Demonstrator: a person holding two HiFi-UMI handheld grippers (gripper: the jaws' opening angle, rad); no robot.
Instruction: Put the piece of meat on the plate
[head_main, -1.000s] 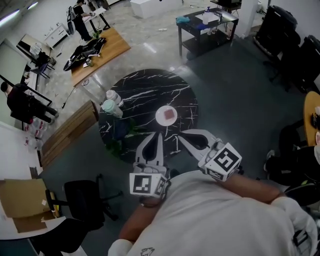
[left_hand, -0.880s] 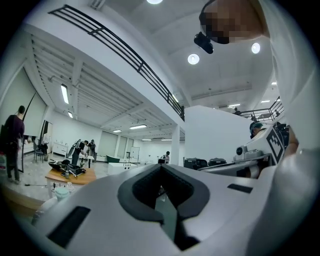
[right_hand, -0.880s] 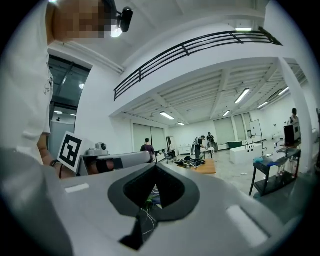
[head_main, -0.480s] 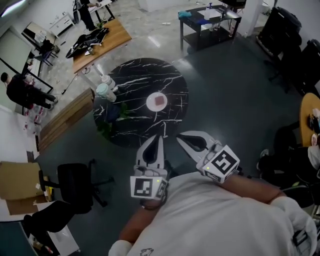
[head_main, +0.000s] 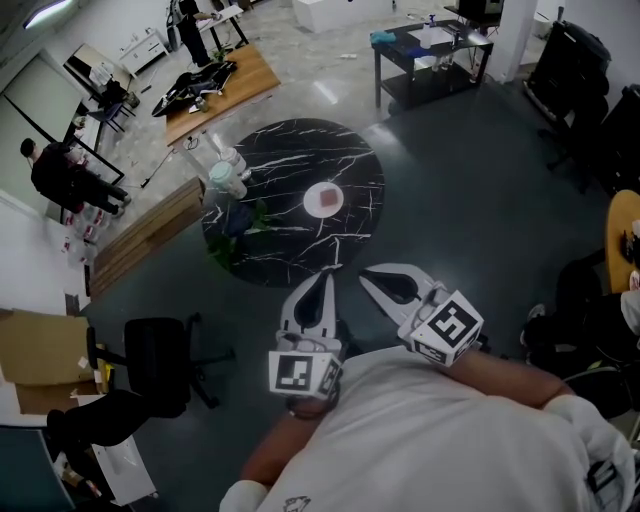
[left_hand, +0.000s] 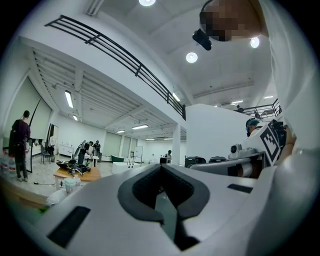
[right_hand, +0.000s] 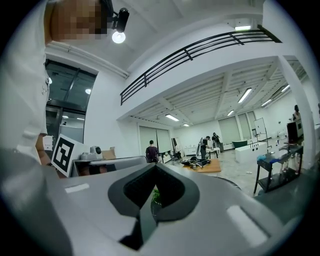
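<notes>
While both tools point at desk (head_main: 280, 160), tips line up with its near edge in head view; contact unclear. Round black marbled desk, dark floor (head_main: 470, 190) open on right and near side. Office chair (head_main: 160, 352) left, black cart (head_main: 430, 55) far behind.

Left tool (head_main: 327, 273): jaws together, nothing between. Right tool (head_main: 366, 279): jaws together, empty.

Piece of meat (head_main: 328, 199) lies on white plate (head_main: 310, 206), right of desk centre, well apart from tools. Cups (head_main: 228, 178) at desk left edge.

Marker cube (head_main: 446, 327) on right tool: black-white square pattern.
</notes>
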